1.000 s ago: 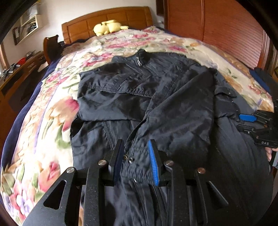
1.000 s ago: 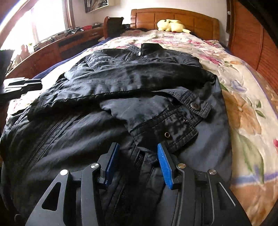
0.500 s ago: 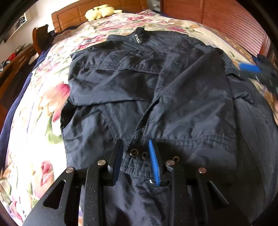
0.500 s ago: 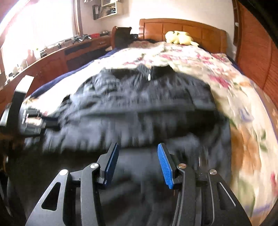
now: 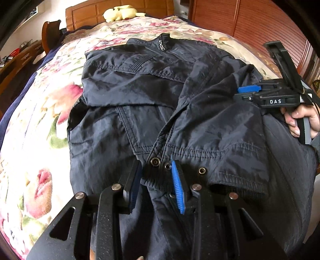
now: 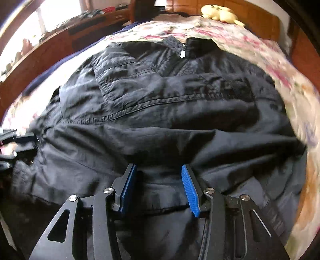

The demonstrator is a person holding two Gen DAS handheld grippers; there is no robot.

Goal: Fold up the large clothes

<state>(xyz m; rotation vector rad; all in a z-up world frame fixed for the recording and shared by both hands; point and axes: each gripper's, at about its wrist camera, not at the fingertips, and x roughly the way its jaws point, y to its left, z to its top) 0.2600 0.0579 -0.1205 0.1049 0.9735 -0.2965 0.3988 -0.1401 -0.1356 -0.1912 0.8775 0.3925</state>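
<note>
A black jacket (image 5: 140, 90) lies front up on the bed, collar (image 6: 180, 46) towards the headboard. One sleeve is folded across the chest. Its snap-button cuff (image 5: 220, 174) rests low on the front, and my left gripper (image 5: 156, 166) is shut on the cuff's end. My right gripper (image 6: 159, 168) is shut on a fold of the jacket's right side, which bunches between the blue pads. In the left wrist view the right gripper (image 5: 248, 92) sits at the jacket's right edge, with cloth drawn up to it and a hand (image 5: 300, 120) on its handle.
A floral bedspread (image 5: 40, 130) covers the bed. A yellow plush toy (image 5: 120, 14) lies by the wooden headboard (image 5: 90, 12). A wooden panel wall (image 5: 260, 24) runs along the right. On the left are a dark chair (image 5: 52, 30) and a long dresser (image 6: 60, 40).
My right gripper has swept in from the jacket's right edge towards its middle, dragging cloth with it. My left gripper has sunk and laid the cuff flat on the jacket front.
</note>
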